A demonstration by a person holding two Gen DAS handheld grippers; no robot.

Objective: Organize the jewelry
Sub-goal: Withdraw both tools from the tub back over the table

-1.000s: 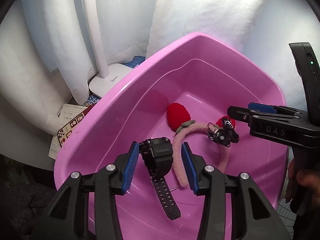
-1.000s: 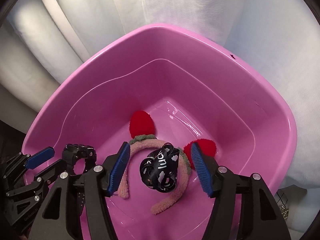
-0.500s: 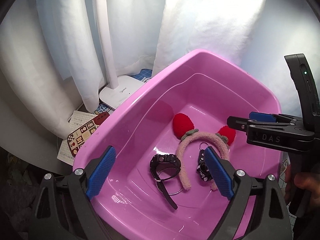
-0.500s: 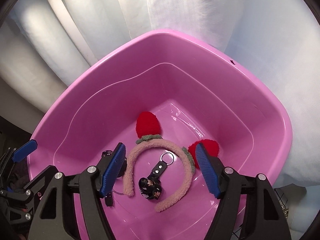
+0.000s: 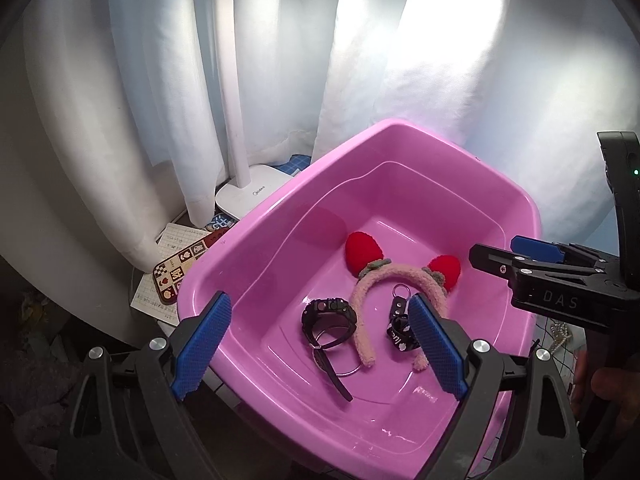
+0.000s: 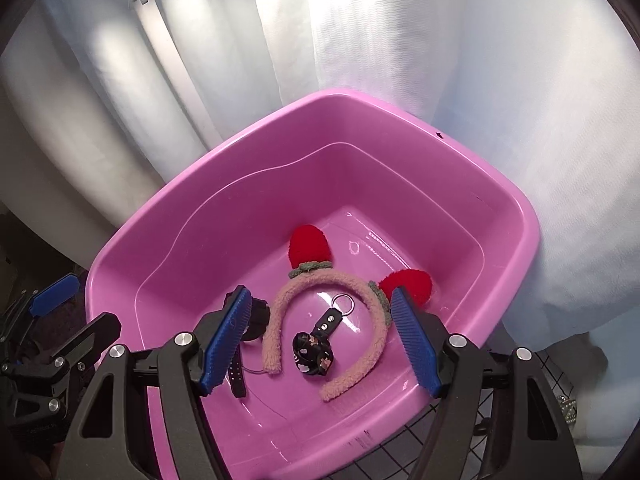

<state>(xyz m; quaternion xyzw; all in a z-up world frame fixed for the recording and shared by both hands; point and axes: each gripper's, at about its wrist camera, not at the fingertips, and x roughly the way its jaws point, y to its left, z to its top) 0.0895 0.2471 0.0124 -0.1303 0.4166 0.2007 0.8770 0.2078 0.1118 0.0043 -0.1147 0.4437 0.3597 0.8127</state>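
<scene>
1. My left gripper (image 5: pixel 320 344) points steeply down over the near left corner of a pink plastic basin (image 5: pixel 256 240). Its blue-padded jaws stand wide apart with nothing between them.
2. My right gripper (image 6: pixel 320 344) also tilts steeply down, over the basin's near edge. Its jaws are parted and grip nothing. From the left wrist view it enters from the right side, above the basin's right rim, with part of a hand (image 5: pixel 608 384) below it.
3. A fuzzy pink headband (image 6: pixel 324 292) with two red plush ears lies flat on the basin floor. Its arch faces the far wall and its two open ends point back toward me.
4. A black keychain strap (image 6: pixel 320 340) lies inside the headband's curve. Its long axis runs diagonally, with the metal ring at the far end, to the upper right, and the patterned loop at the near end.
5. A black wristwatch (image 5: pixel 330 320) lies just left of the headband. Its case sits farther from me, and one strap stretches toward the near wall, slanting to the right.
6. Behind the basin hang white curtains (image 5: pixel 360 60). A white lamp base (image 5: pixel 252 196) and some patterned cards (image 5: pixel 180 264) sit at the left.
</scene>
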